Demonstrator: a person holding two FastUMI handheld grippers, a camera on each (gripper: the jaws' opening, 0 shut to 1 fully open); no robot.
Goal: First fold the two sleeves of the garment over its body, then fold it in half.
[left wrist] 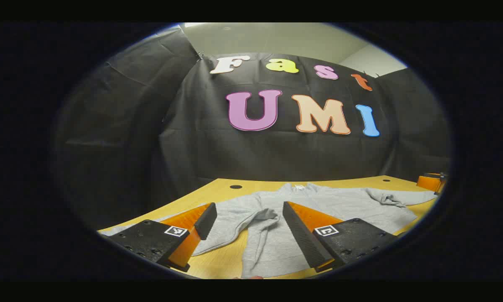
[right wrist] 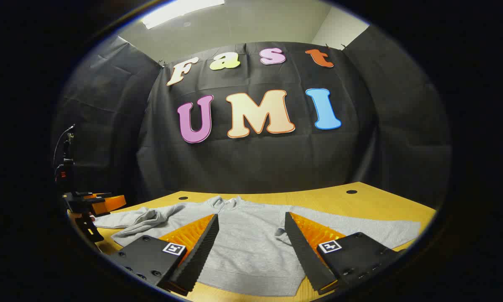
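Observation:
A grey sweatshirt (left wrist: 318, 201) lies spread on the wooden table (left wrist: 218, 260), collar toward the wall. In the left gripper view its near sleeve (left wrist: 260, 218) lies crumpled and bent inward against the body, and the far sleeve (left wrist: 396, 197) stretches right. My left gripper (left wrist: 249, 205) hovers open above that crumpled sleeve with nothing between its fingers. In the right gripper view the sweatshirt (right wrist: 251, 247) lies below my right gripper (right wrist: 251, 214), which is open and holds nothing. One sleeve (right wrist: 144, 220) is bunched at the left, the other sleeve (right wrist: 385, 230) lies flat to the right.
The left gripper (right wrist: 94, 205) shows at the table's left edge in the right gripper view, and the right gripper (left wrist: 431, 182) at the far right in the left gripper view. Small round holes (right wrist: 351, 191) mark the table's back. Black cloth walls the booth behind.

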